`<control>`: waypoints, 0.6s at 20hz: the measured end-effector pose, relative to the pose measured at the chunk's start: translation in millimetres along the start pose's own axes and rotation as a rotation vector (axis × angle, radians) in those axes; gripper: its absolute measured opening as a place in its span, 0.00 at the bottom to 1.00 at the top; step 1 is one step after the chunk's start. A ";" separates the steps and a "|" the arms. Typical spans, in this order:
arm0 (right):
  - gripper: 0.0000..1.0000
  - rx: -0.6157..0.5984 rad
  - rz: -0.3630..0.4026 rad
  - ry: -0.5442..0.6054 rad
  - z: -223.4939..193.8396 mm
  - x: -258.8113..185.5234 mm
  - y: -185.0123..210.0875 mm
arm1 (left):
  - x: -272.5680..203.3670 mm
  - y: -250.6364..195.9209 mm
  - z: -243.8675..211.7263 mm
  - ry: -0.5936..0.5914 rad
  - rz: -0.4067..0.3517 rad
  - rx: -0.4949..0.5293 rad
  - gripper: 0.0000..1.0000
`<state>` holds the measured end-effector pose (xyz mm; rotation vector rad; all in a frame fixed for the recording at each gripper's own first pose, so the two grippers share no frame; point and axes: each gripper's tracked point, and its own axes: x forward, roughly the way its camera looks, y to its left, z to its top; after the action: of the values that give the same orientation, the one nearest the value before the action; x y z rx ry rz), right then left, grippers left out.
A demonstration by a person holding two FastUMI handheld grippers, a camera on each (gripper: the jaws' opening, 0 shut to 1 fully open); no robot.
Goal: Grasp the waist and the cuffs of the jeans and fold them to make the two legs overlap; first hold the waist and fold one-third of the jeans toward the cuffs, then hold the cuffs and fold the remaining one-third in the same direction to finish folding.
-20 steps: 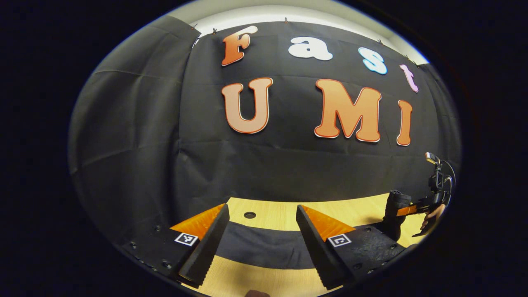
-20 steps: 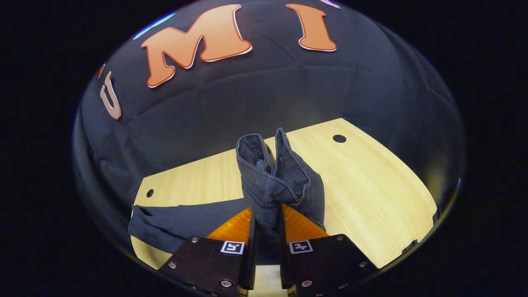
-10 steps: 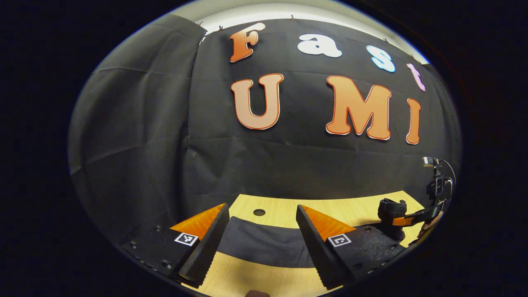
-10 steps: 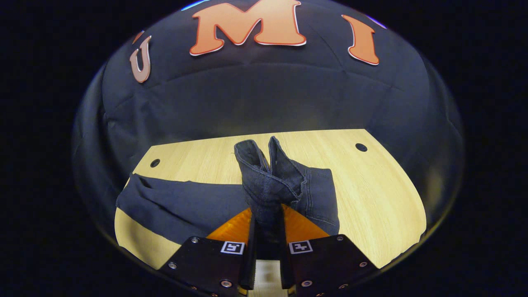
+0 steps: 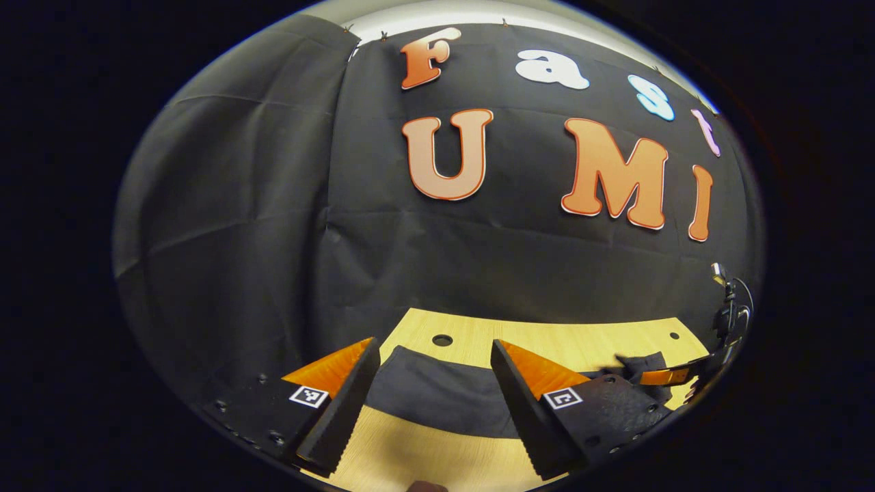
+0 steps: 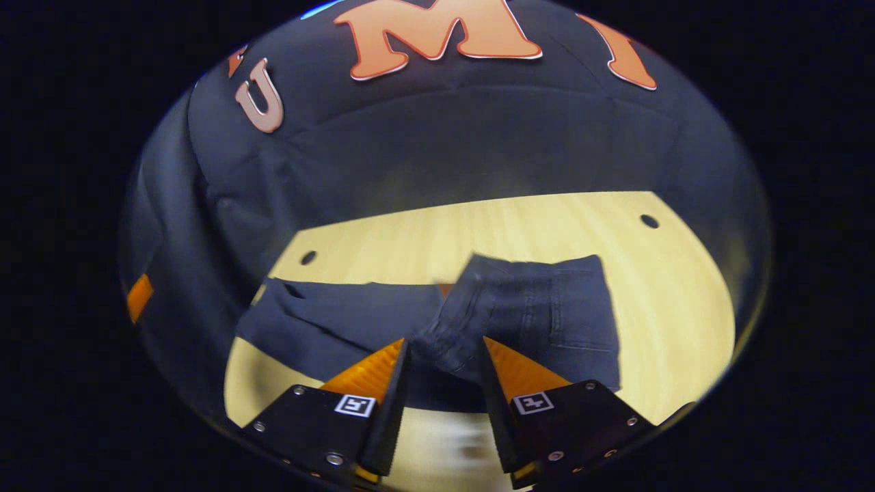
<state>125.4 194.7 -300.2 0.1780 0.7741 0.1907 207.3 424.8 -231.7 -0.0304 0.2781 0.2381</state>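
The right tool (image 6: 441, 359), half spread, had the jeans (image 6: 526, 318) loose between its fingers; it should release fully. The left tool (image 5: 434, 379) stood spread.

Recording booth: black cloth wall (image 5: 273, 205), bare wooden table (image 6: 478, 225).

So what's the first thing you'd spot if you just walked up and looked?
Probably the dark jeans stretched across the pale wooden table, with one end folded over into a flat flap on the right side. Next, the right gripper with its fingers parted around a bunched bit of that flap. The left gripper hangs open over the other end of the jeans.
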 end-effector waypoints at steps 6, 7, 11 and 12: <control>0.85 -0.004 -0.037 -0.070 15.7 -22.3 -12.1 | 27.8 25.6 -47.2 0.204 0.017 -0.090 0.98; 0.86 -0.003 -0.053 -0.088 19.8 -28.4 -18.3 | 34.7 30.4 -60.5 0.267 0.027 -0.113 0.98; 0.92 0.012 -0.131 -0.159 32.6 -61.0 -44.5 | 60.9 40.4 -107.9 0.525 0.022 -0.259 0.98; 0.93 0.018 -0.152 -0.174 33.5 -68.6 -50.1 | 66.5 43.4 -118.5 0.580 0.023 -0.288 0.99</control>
<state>106.3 127.1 -241.9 0.1499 0.6137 0.0240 227.2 474.8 -363.8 -0.3858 0.8196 0.2884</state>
